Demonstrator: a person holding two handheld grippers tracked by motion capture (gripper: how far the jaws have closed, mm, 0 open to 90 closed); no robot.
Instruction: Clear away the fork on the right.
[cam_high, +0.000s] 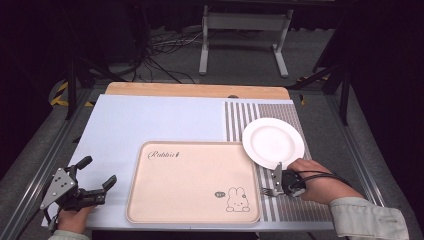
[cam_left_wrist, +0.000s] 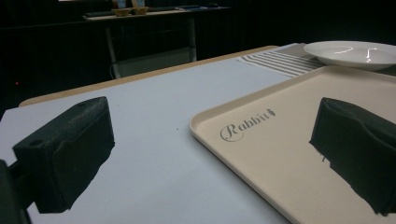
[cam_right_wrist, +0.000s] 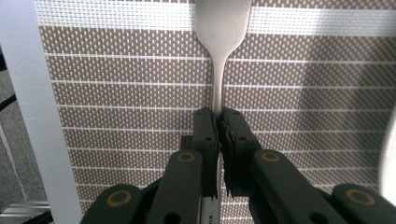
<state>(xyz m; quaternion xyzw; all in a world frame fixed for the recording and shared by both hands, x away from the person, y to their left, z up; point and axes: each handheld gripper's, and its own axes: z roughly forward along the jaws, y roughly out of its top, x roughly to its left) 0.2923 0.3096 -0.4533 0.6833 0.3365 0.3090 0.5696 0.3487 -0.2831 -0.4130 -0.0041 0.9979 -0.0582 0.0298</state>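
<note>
Right gripper (cam_right_wrist: 219, 135) jaws clamped on the neck of a fork (cam_right_wrist: 219, 70) lying on the striped mat (cam_high: 292, 207) near the table's right front edge. Thin, stiff, probably slippery metal; grip the handle. Left gripper (cam_high: 95, 177) jaws wide, empty.

Left gripper (cam_high: 97, 172) held low and level in the person's left hand (cam_high: 70, 217), jaws wide apart with nothing between, right gripper (cam_right_wrist: 219, 140) in the right hand (cam_high: 312, 180), jaws clamped tight together
</note>
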